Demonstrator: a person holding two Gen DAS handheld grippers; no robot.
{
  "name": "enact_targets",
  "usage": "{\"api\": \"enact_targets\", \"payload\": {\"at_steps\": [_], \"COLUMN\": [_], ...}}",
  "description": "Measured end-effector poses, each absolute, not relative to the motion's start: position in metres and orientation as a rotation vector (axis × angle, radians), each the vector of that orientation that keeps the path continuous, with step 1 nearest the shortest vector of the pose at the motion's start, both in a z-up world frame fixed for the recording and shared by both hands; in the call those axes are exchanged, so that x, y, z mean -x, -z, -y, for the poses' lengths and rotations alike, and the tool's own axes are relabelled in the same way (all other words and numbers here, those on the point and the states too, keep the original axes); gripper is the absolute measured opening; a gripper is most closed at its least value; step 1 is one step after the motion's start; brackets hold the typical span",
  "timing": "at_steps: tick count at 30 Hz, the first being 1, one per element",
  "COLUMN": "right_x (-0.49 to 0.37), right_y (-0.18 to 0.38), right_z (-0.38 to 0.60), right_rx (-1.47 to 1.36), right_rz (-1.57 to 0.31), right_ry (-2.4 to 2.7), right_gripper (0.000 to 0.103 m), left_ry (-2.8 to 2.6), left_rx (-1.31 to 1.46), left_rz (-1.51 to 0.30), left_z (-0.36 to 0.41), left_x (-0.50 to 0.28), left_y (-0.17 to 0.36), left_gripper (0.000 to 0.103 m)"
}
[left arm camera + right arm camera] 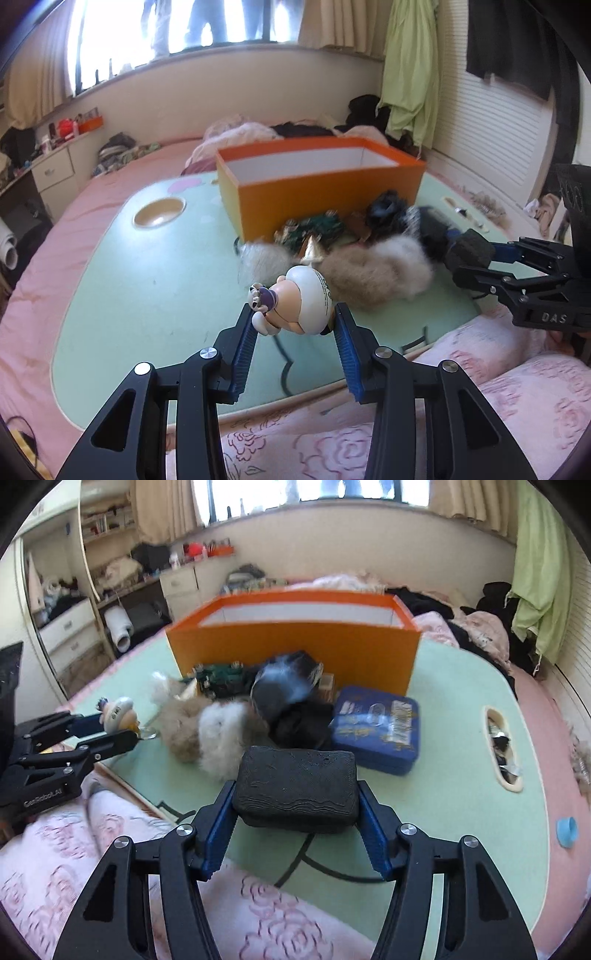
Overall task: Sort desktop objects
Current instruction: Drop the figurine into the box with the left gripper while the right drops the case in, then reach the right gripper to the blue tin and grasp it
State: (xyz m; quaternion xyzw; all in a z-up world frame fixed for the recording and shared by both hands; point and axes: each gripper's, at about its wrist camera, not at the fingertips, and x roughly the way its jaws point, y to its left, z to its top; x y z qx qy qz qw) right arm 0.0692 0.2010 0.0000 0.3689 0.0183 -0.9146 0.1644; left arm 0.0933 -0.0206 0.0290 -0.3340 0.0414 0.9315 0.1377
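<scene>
Figurine (295, 299) pinched in left gripper (295, 321) above green table (147, 288), rigid, glossy, likely slippery, so hold the round body; right gripper (295, 812) clamps black case (297, 786), stiff, light, near orange box (295, 646).

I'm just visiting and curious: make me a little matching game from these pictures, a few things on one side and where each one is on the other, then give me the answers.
Things:
1. toy figure
2. black foam block
3. blue tin
4. orange box

Places:
A. lying flat on the green table, beside the fluffy pile
B. between the fingers of the left gripper
C. standing open behind the pile
D. between the fingers of the right gripper

Pairs: 1-B, 2-D, 3-A, 4-C
</scene>
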Motion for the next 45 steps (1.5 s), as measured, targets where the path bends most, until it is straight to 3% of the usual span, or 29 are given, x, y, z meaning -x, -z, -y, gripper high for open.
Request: {"api": "enact_targets", "payload": {"at_steps": [9, 14, 17, 19, 20, 25, 28, 31, 36, 39, 41, 42, 45], "right_x": [-0.063, -0.005, 0.041, 0.062, 0.072, 0.064, 0.031, -0.006, -0.052, -0.057, -0.053, -0.050, -0.046], "right_y": [-0.057, -0.088, -0.093, -0.089, -0.087, -0.089, -0.098, -0.095, -0.050, -0.017, -0.003, 0.004, 0.005], "right_z": [-0.204, -0.209, -0.205, -0.199, -0.198, -0.215, -0.225, -0.232, -0.228, -0.219, -0.216, -0.215, -0.215], "right_rx": [-0.870, -0.844, -0.885, -0.927, -0.957, -0.945, -0.853, -0.829, -0.977, -1.088, -1.160, -1.202, -1.216], "right_rz": [-0.129, -0.002, 0.083, 0.090, 0.094, 0.243, 0.214, 0.136, 0.039, -0.028, -0.063, -0.099, -0.107], "right_ry": [2.710, 2.665, 2.627, 2.653, 2.678, 2.682, 2.727, 2.750, 2.679, 2.654, 2.667, 2.683, 2.692], "right_gripper": [0.062, 0.062, 0.062, 0.062, 0.062, 0.065, 0.070, 0.075, 0.076, 0.076, 0.076, 0.087, 0.095], "left_ry": [-2.683, -2.719, -2.740, -2.755, -2.767, -2.791, -2.790, -2.741, -2.611, -2.616, -2.693, -2.683, -2.687], "left_rx": [0.804, 0.872, 0.943, 1.026, 1.033, 0.924, 0.915, 0.990, 1.106, 1.216, 1.200, 1.193, 1.196], "left_rz": [-0.077, -0.013, 0.098, 0.108, 0.110, 0.159, 0.189, 0.147, 0.143, 0.005, -0.167, -0.164, -0.160], "left_z": [0.007, -0.001, 0.003, 0.006, 0.008, 0.035, 0.053, 0.053, 0.042, 0.027, 0.015, 0.015, 0.016], "left_x": [-0.047, 0.022, 0.059, 0.074, 0.073, 0.030, -0.002, -0.031, -0.064, -0.061, -0.064, -0.065, -0.065], "left_y": [-0.115, -0.130, -0.117, -0.106, -0.102, -0.100, -0.097, -0.080, -0.030, -0.001, 0.008, 0.008, 0.009], "left_gripper": [0.040, 0.040, 0.044, 0.061, 0.061, 0.079, 0.092, 0.095, 0.096, 0.097, 0.103, 0.103, 0.103]}}
